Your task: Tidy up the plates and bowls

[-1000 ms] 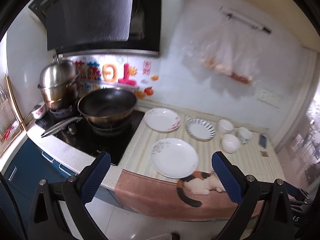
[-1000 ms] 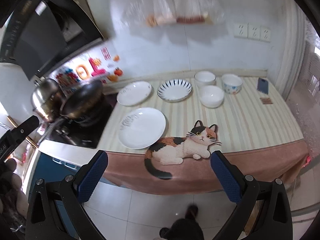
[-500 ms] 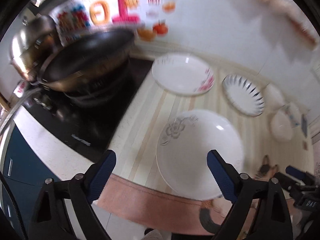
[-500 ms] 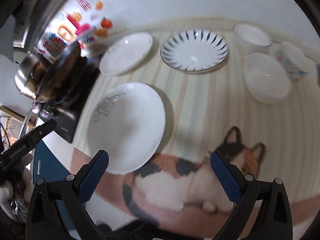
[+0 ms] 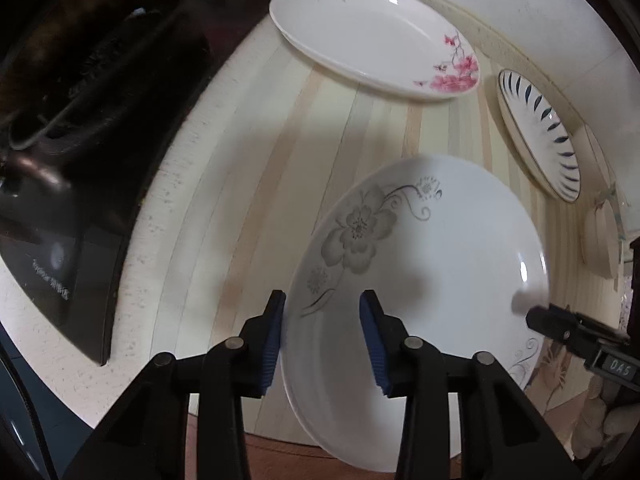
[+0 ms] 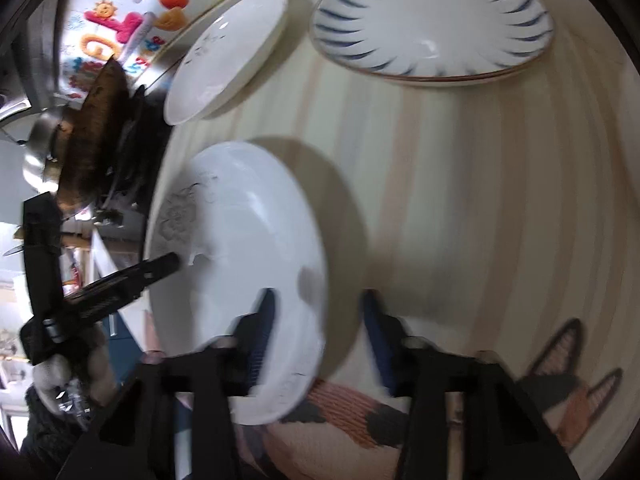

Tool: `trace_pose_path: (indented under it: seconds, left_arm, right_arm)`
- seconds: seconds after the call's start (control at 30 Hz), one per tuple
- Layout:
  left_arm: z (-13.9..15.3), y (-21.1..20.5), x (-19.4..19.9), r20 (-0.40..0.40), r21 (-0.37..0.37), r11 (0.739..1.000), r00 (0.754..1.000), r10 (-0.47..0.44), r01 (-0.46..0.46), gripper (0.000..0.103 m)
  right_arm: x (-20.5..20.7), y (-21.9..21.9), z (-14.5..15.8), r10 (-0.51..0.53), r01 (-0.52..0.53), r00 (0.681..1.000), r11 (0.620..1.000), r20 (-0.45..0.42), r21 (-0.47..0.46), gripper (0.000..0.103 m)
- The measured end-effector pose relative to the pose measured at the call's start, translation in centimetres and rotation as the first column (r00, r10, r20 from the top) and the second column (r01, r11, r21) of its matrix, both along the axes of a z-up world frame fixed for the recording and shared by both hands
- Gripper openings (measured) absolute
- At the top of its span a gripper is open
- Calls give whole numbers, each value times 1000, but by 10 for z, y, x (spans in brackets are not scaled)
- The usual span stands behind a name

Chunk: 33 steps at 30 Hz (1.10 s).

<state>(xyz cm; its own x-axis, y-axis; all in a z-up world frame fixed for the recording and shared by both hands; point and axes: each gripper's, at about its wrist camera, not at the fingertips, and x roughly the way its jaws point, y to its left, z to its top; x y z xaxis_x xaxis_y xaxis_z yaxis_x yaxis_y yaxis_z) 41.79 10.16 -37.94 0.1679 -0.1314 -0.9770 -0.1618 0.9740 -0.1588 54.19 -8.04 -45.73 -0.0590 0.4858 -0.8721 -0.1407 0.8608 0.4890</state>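
Plate (image 5: 420, 264) with a grey flower lies on the striped counter (image 5: 248, 184); the left gripper (image 5: 322, 334) and right gripper (image 6: 318, 334) each straddle an opposite rim, fingers spread, not yet pinching.

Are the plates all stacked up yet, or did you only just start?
Only just starting. Nothing looks stacked yet: the pink-flower plate and the blue-striped plate lie apart on the striped counter. In hand now: both tools are at the grey-flower plate, the left tool straddling its near rim, the right tool straddling the opposite edge, neither closed. Left: gripping it, stacking the plates, then the bowls.
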Motion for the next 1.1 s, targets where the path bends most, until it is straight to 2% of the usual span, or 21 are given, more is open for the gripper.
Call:
trace_pose_path:
  seconds: [0.03, 0.13, 0.33, 0.73, 0.93, 1.1]
  left_arm:
    - [-2, -1, 2, -2, 3, 1000, 1000, -15, 15, 34]
    - [-2, 0, 4, -2, 0, 1000, 1000, -15, 15, 34]
    - [2, 1, 3, 6, -3, 1000, 1000, -27, 27, 34]
    - [44, -39, 5, 80, -11, 996, 993, -92, 94, 34]
    - [49, -76, 7, 99, -20, 986, 982, -161, 163, 34]
    - [41, -116, 12, 90, -22, 975, 972, -218, 221, 34]
  right_arm:
    - [-2, 7, -4, 15, -15, 1000, 1000, -17, -1, 19]
    - [-7, 13, -5, 25, -25, 999, 1000, 22, -19, 18]
    - [-11, 11, -1, 8, -8, 1000, 1000, 12, -18, 18]
    - [-20, -50, 42, -71, 71, 997, 997, 31, -3, 18]
    - [-29, -98, 58, -133, 134, 990, 991, 50, -15, 18]
    - [-35, -139, 56, -188, 189, 981, 982, 44, -27, 18]
